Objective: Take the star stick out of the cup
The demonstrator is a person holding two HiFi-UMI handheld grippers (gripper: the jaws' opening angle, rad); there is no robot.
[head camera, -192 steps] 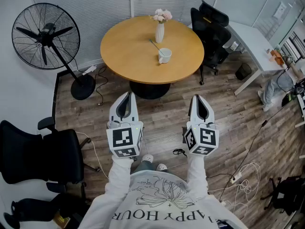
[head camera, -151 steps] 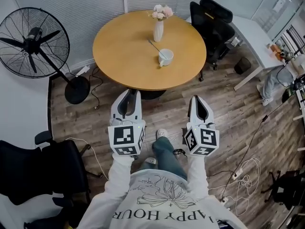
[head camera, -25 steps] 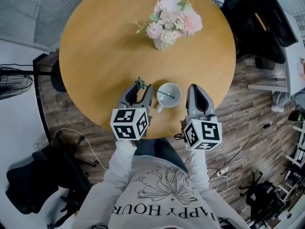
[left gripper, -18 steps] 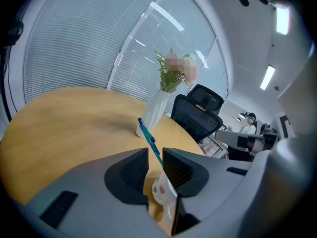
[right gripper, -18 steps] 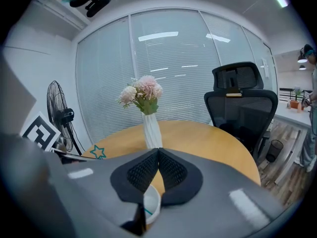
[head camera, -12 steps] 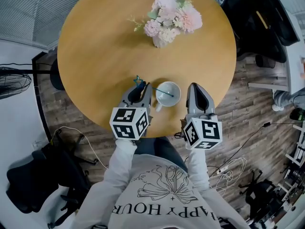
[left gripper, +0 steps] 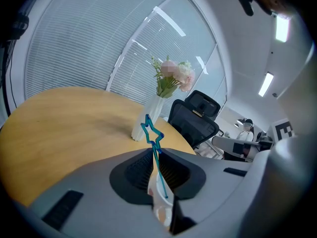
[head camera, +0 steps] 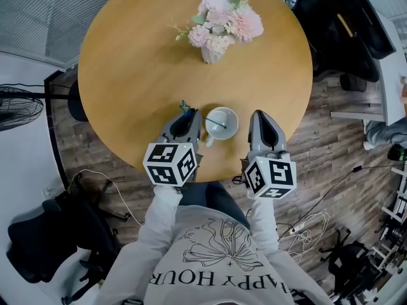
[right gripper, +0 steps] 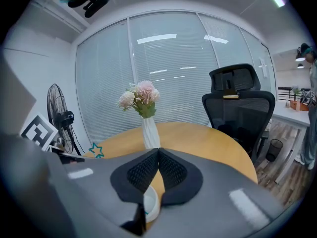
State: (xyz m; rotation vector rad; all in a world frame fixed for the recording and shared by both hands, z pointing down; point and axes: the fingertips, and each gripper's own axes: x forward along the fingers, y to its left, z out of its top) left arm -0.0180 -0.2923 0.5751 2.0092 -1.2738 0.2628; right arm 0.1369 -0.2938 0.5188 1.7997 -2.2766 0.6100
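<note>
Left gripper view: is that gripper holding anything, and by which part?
The left gripper, whose jaws have just been closing, pinches the star stick by its thin shaft just below the star; the stick's lower end is in the cup.

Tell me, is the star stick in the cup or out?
In: the star stick ends inside the cup; the left gripper's jaws have just been closing on it.

Your views are bright and evenly lit by window blinds (right gripper: 163, 58) and ceiling lights (left gripper: 266, 83); both gripper views bulge and darken toward the edges.
</note>
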